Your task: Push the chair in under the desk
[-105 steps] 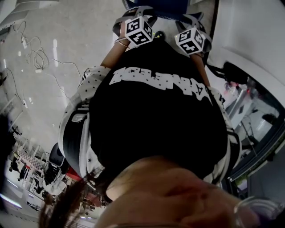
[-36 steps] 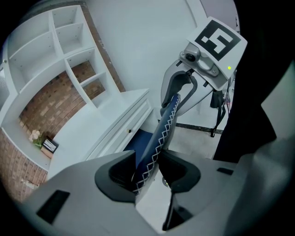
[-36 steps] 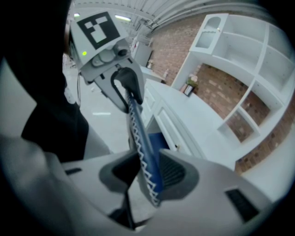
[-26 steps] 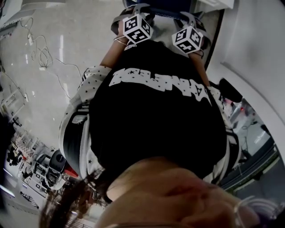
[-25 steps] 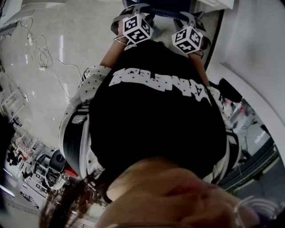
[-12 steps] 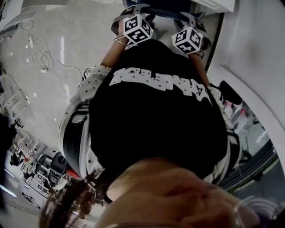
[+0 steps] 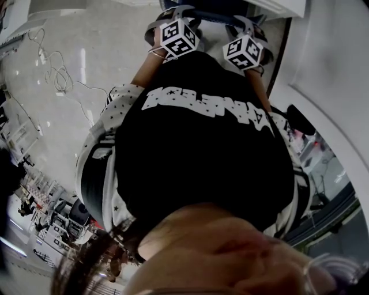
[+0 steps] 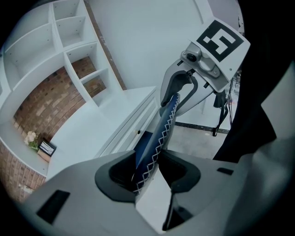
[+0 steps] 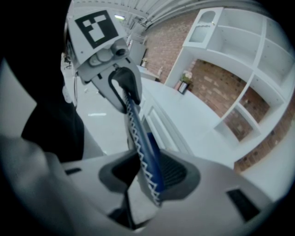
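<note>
The chair shows as a blue padded back with white zigzag stitching (image 8: 161, 133), and as a blue strip at the top of the head view (image 7: 213, 7). Its top edge runs between the jaws of both grippers. My left gripper (image 8: 150, 173) is shut on this edge, seen in the head view at top left (image 7: 173, 14). My right gripper (image 9: 147, 177) is shut on the same edge (image 9: 138, 133) further along, at top right in the head view (image 7: 245, 26). The white desk (image 8: 92, 133) with drawers stands just beyond the chair. The seat and legs are hidden.
White wall shelves with brick backing (image 8: 69, 60) rise behind the desk (image 9: 184, 115). A small plant and a framed card (image 8: 39, 144) stand on the desktop. Cables (image 7: 55, 72) lie on the pale floor to the left. My black shirt fills most of the head view.
Since the earliest frame both grippers have crept slightly toward the top of the head view. Over the last second only the head view's background shifts a little.
</note>
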The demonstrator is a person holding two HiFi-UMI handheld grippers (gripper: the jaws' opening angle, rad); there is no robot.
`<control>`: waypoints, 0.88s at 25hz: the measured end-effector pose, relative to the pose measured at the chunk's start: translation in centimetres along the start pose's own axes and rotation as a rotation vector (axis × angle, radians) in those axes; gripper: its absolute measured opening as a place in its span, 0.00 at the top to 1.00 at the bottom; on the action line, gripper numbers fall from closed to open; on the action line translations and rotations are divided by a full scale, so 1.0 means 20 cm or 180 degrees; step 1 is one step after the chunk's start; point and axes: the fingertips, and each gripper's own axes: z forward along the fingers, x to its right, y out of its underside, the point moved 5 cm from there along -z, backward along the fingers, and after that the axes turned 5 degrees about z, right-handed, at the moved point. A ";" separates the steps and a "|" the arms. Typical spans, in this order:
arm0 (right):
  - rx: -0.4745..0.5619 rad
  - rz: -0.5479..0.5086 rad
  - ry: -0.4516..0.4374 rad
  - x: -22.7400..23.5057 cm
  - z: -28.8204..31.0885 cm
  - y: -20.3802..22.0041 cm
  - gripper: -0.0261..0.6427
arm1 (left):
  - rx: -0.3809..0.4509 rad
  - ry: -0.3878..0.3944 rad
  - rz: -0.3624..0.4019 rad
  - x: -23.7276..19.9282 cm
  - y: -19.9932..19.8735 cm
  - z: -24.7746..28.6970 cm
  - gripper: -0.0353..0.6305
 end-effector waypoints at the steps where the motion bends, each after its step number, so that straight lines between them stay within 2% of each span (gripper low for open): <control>1: 0.0006 0.0004 0.0006 0.00 0.00 0.00 0.74 | -0.0002 0.0008 0.0000 0.00 0.00 0.00 0.67; 22: -0.0060 0.0131 0.0015 0.06 0.08 -0.09 0.73 | 0.0014 0.0106 0.0009 -0.13 0.04 0.04 0.67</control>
